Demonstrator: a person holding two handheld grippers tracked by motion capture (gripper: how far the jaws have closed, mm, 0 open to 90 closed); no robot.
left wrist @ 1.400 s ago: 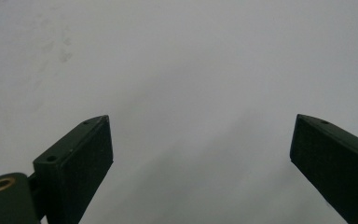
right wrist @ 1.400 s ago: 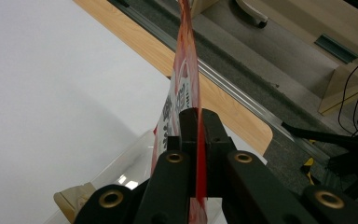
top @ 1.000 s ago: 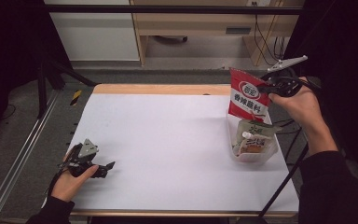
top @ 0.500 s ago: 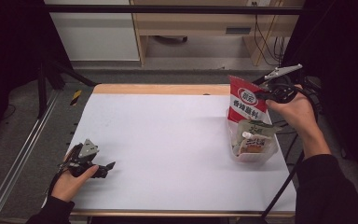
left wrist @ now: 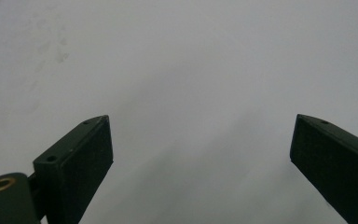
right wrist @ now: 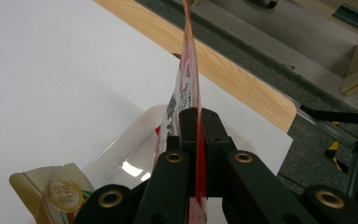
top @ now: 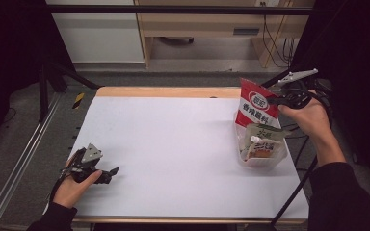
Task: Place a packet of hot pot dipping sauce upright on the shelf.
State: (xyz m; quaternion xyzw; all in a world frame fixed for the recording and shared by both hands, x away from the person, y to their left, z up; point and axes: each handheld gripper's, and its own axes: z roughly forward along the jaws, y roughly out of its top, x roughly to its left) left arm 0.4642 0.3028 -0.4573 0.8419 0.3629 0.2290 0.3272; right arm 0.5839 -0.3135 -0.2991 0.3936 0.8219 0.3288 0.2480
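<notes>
The red snack bag (top: 256, 105) stood upright at the far right of the desk (top: 173, 144), its lower end down inside a clear plastic tray (top: 262, 161) near the desk's right edge. The right gripper (top: 273, 100) pinched the bag's edge, its two black jaws pressed flat together on the thin red film; in the right gripper view the bag (right wrist: 186, 70) rose edge-on from between those jaws, with the tray (right wrist: 135, 144) just beyond them. A pale green spouted pouch (top: 264, 140) leaned in the same tray just in front of the bag, touching it, and the pouch (right wrist: 56, 193) showed at the lower left of the right gripper view. The person's right hand (top: 310, 118) held that gripper above the desk's right edge, a dark sleeve behind it.

Well apart, at the near left corner of the desk, the left gripper (top: 112, 172) rested low in the person's left hand (top: 74, 185). Its jaws were spread wide with nothing between them, and the left gripper view looked past them onto bare white desk (left wrist: 191, 70).
</notes>
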